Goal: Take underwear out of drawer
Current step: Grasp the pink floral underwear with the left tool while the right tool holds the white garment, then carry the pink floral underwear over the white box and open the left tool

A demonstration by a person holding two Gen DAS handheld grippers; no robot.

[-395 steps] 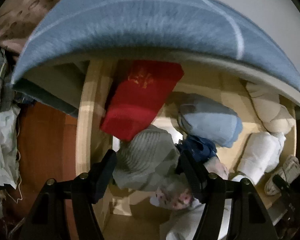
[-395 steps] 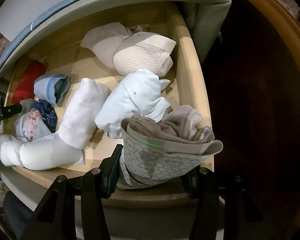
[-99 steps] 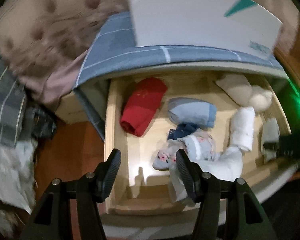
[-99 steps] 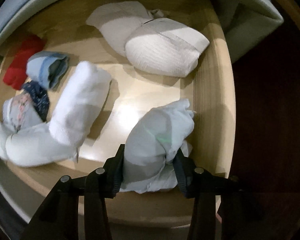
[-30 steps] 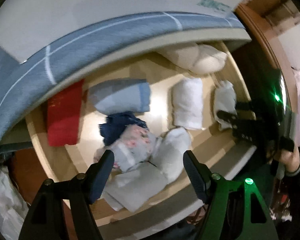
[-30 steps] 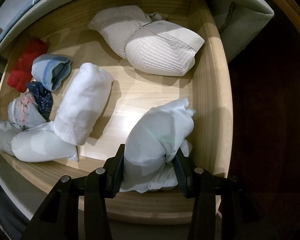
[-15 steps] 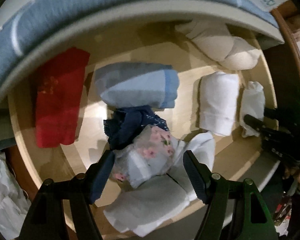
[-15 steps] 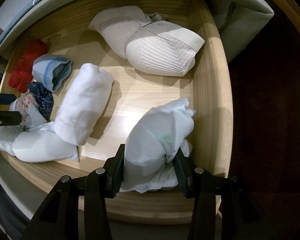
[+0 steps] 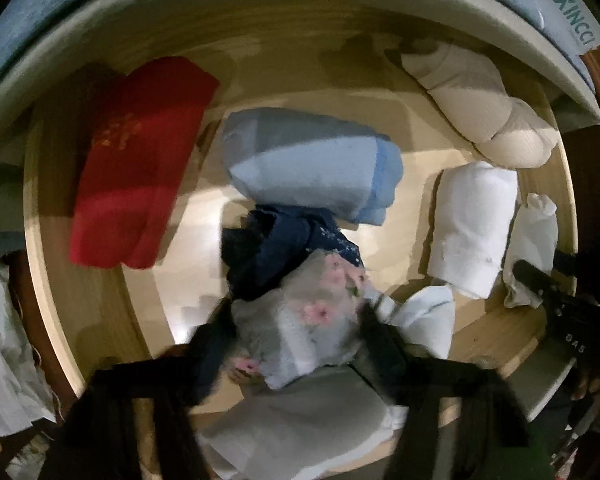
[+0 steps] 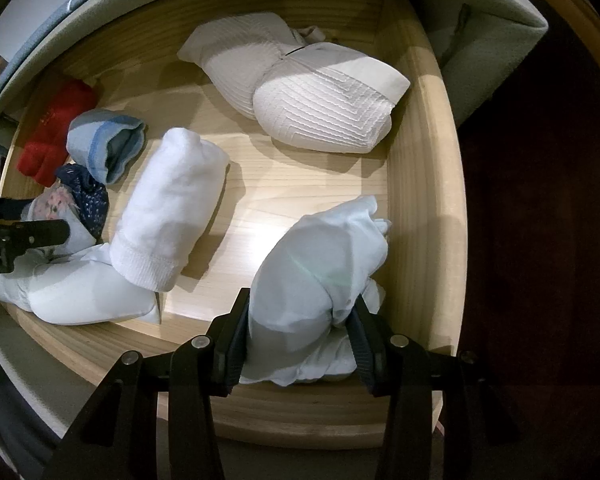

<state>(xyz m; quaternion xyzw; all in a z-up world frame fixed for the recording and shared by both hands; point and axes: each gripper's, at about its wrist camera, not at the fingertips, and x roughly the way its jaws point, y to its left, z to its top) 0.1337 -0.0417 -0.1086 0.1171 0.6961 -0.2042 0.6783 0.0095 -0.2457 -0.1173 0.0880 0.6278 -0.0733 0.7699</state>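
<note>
The wooden drawer (image 10: 416, 200) stands pulled out under a bed edge. My left gripper (image 9: 296, 336) points straight down over the grey floral underwear (image 9: 300, 328). Its jaws are closing, and the blurred fingers (image 9: 216, 336) meet the bundle's two sides. From the right wrist view the same gripper (image 10: 40, 218) is at the drawer's left end, over the floral underwear (image 10: 54, 202). My right gripper (image 10: 296, 332) is shut on a white underwear bundle (image 10: 320, 264) at the front right corner. That bundle (image 9: 534, 232) rests on the drawer floor.
Also in the drawer: a red folded piece (image 9: 136, 160), a light-blue roll (image 9: 312, 164), a navy piece (image 9: 276, 244), a white roll (image 9: 472, 228), cream quilted pieces (image 9: 480, 108) and a pale bundle (image 9: 300, 420) by the front wall. The bed edge (image 9: 260, 8) overhangs the back.
My left gripper has sunk onto the floral underwear and its jaws have narrowed from wide open to the bundle's sides. The right gripper and its white bundle have not moved.
</note>
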